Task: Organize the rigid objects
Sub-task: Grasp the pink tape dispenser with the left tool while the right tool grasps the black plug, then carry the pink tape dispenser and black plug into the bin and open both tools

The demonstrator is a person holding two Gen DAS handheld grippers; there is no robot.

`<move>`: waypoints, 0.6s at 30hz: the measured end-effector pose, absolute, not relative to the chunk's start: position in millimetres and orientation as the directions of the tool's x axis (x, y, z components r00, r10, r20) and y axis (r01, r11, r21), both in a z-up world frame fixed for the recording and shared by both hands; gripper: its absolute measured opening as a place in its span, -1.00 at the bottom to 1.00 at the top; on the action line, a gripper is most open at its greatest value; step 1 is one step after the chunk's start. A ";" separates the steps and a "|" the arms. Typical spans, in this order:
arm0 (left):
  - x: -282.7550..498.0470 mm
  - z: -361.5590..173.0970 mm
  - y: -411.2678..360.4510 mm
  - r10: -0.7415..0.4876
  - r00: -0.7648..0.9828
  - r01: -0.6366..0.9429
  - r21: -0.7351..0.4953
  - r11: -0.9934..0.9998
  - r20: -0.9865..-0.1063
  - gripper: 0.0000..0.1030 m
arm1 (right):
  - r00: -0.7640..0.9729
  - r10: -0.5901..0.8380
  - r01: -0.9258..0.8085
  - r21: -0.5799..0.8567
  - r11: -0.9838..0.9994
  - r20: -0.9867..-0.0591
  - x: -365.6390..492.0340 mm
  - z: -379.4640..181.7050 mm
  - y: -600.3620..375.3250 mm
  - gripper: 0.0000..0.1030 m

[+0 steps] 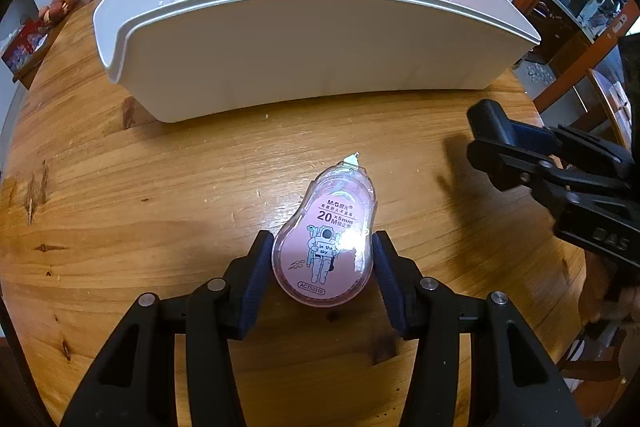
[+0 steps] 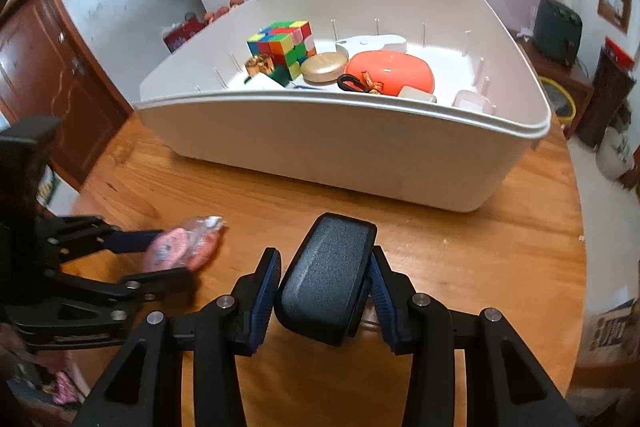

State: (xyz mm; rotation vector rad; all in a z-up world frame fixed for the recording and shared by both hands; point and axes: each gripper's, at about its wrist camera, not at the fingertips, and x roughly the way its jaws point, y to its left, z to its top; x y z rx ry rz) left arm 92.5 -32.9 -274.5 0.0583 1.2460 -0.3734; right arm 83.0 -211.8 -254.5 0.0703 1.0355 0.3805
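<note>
My left gripper [image 1: 322, 259] clamps a pink correction-tape dispenser [image 1: 324, 247], its blue pads [image 1: 256, 275] pressed against the two long sides of the clear shell, whose printed face with an astronaut drawing is turned up and whose white tip points toward the bin. The dispenser sits low over the wooden table [image 1: 160, 187]; I cannot tell whether it touches the boards. My right gripper [image 2: 325, 279] is closed on a black rounded case [image 2: 326, 275], pads against both flanks and the case tilted between them above the tabletop; no earlier view is at hand. From the left camera the right gripper [image 1: 492, 147] appears at the right edge with the case's dark end [image 1: 490, 119] jutting toward the bin; from the right camera the left gripper [image 2: 168, 255] comes in from the left, blurred, with the pink dispenser [image 2: 180, 243] in its fingers. Beyond both stands a white plastic bin [image 2: 320, 147] on the table. Inside it lie a scrambled puzzle cube [image 2: 286, 47], a small gold-coloured jar [image 2: 260, 65] just beside it, a round gold tin [image 2: 324, 67], an orange oval case [image 2: 394, 71], a black-and-orange lanyard [image 2: 360, 83] against the orange case, and white items near the right wall.
</note>
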 end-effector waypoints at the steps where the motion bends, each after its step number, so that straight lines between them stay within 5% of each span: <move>1: 93.5 -274.3 -31.9 -0.252 0.259 0.300 -0.170 0.939 -0.932 0.04 | 0.448 0.353 -0.269 0.253 0.929 -0.821 83.0 -253.1 -212.5 -0.14; 8: 90.6 -239.4 -28.9 -0.256 0.309 0.305 -0.160 0.939 -0.916 0.03 | 0.474 0.454 -0.260 0.372 0.891 -0.755 75.9 -213.9 -214.9 -0.14; 18: 120.5 -122.3 -33.9 -0.273 0.516 0.331 -0.104 0.938 -0.812 0.04 | 0.612 0.487 -0.309 0.379 0.872 -0.622 96.3 -119.1 -218.4 -0.14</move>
